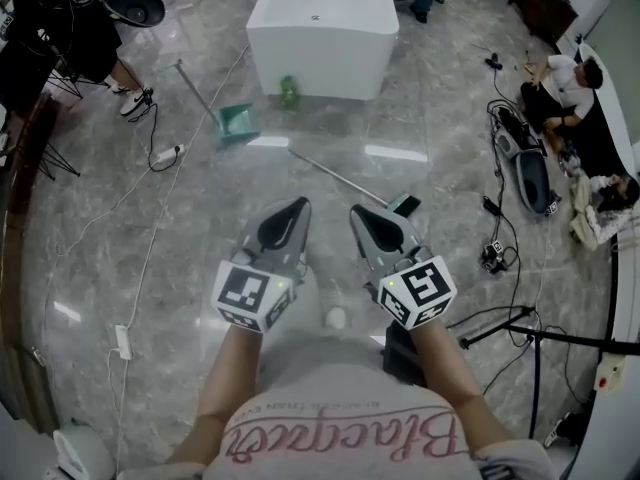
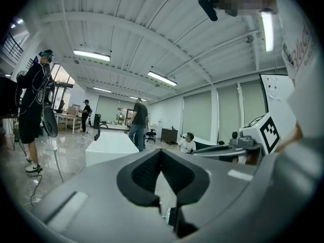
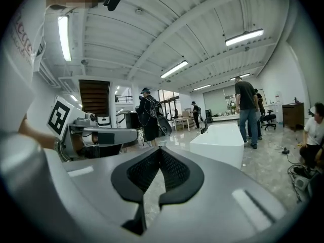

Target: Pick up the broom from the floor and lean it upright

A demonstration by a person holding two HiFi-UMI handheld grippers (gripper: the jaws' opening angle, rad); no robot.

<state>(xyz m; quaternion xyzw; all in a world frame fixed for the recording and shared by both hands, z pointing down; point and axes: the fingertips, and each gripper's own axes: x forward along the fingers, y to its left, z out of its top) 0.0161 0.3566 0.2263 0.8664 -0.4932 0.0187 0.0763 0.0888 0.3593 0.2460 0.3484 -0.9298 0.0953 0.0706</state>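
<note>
Head view: two hand-held grippers, one broom, one dustpan; the left gripper [image 1: 283, 230] and the right gripper [image 1: 378, 226] hang side by side over the grey marble floor [image 1: 200, 218]; the thin grey-handled broom [image 1: 345, 176] lies flat just beyond the right gripper's tips, apart from them, its dark head at the right end; the green long-handled dustpan [image 1: 237, 121] sits farther left, near the one white block counter [image 1: 320, 28].

Left gripper view: the black pads [image 2: 147, 173] meet at the tip, nothing between.

Right gripper view: jaws likewise pressed together, empty.
</note>
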